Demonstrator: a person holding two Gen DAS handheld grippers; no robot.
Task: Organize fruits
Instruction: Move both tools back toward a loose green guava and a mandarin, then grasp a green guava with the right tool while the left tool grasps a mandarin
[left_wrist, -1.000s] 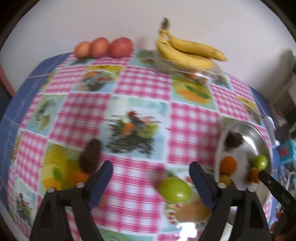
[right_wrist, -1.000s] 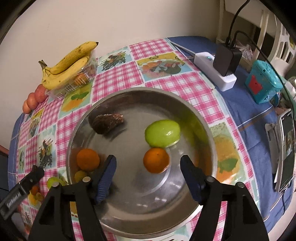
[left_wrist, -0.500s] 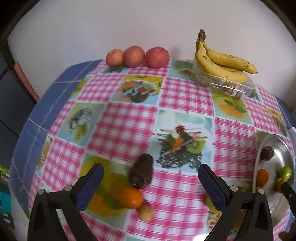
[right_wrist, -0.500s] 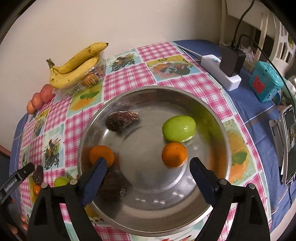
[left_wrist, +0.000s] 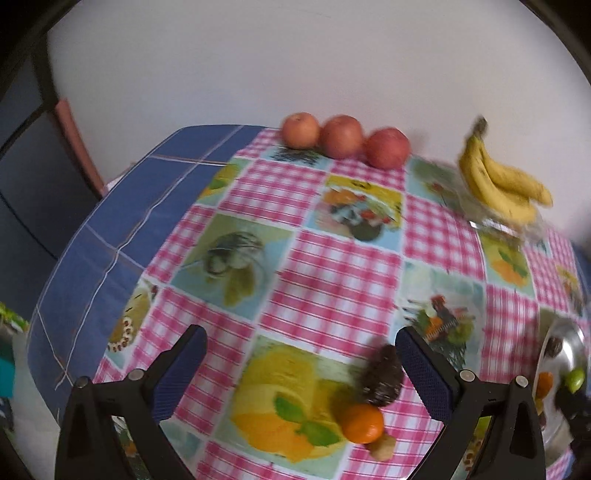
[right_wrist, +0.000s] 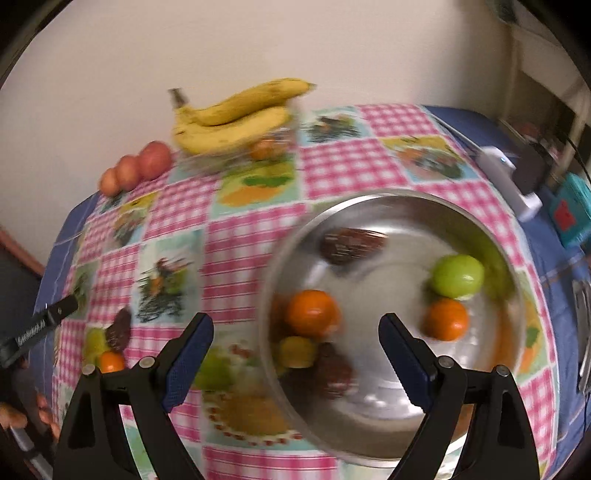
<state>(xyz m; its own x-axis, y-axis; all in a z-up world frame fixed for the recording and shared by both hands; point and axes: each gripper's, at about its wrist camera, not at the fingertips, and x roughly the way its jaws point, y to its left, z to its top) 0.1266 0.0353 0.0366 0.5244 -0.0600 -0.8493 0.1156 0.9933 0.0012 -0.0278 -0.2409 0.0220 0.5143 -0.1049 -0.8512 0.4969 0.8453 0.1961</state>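
My right wrist view is smeared by motion: the round steel bowl (right_wrist: 480, 229) has a doubled rim, and the dark brown lump (right_wrist: 334, 373) low in it is too blurred to name. In my left wrist view that bowl is cut by the right edge. A clear plastic tray (left_wrist: 498, 221) under the yellow bananas (left_wrist: 498, 181) is blurred, its contents unreadable. Both my grippers' bodies run off the bottom.

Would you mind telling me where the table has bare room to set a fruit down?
The widest free patch is the checked cloth between the three apples, the bananas and the left gripper. It is crowded by that gripper's right finger, where the dark fruit, orange and small yellow fruit cluster.
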